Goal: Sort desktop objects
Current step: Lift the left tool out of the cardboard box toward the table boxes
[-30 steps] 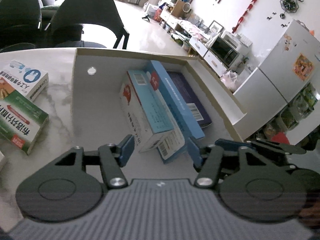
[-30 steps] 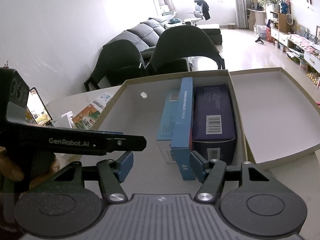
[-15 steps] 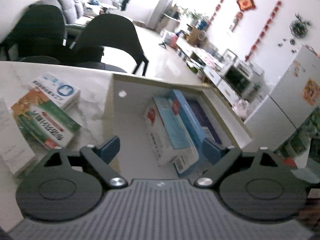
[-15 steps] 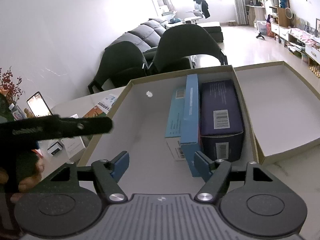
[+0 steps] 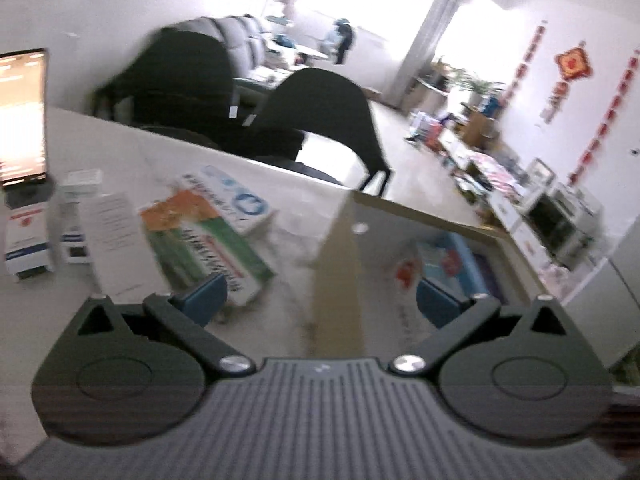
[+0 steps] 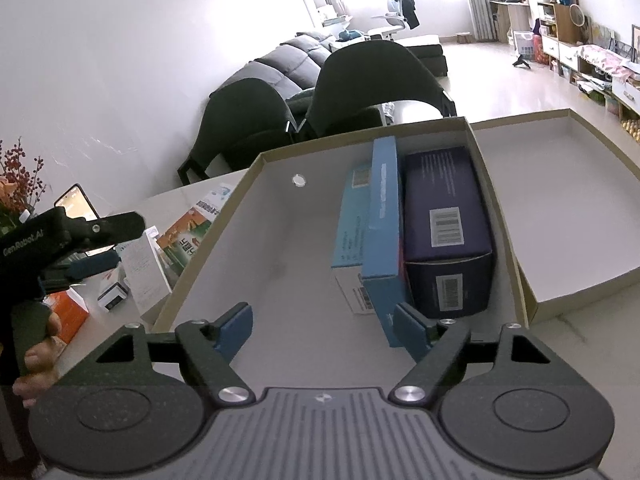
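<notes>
Your left gripper (image 5: 318, 300): jaws opening, nothing between, over shallow cardboard tray's (image 6: 208, 240) left wall. Your right gripper (image 6: 323, 330): jaws opening, empty, above tray floor. Three cartons against tray's right wall: light-blue carton (image 6: 350, 216), blue carton (image 6: 384, 220), dark purple carton (image 6: 446, 216). Green-orange carton (image 5: 208, 240) on marble table (image 5: 28, 320), left of tray.

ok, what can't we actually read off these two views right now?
- Left wrist view: motion blur smears the whole frame; print on the green box and the boxes in the tray is unreadable.
- Right wrist view: the blue box hides most of the light blue box behind it; the right gripper covers the tray's near floor.
- Right wrist view: the left gripper blocks items on the table; its far finger is hidden.
</notes>
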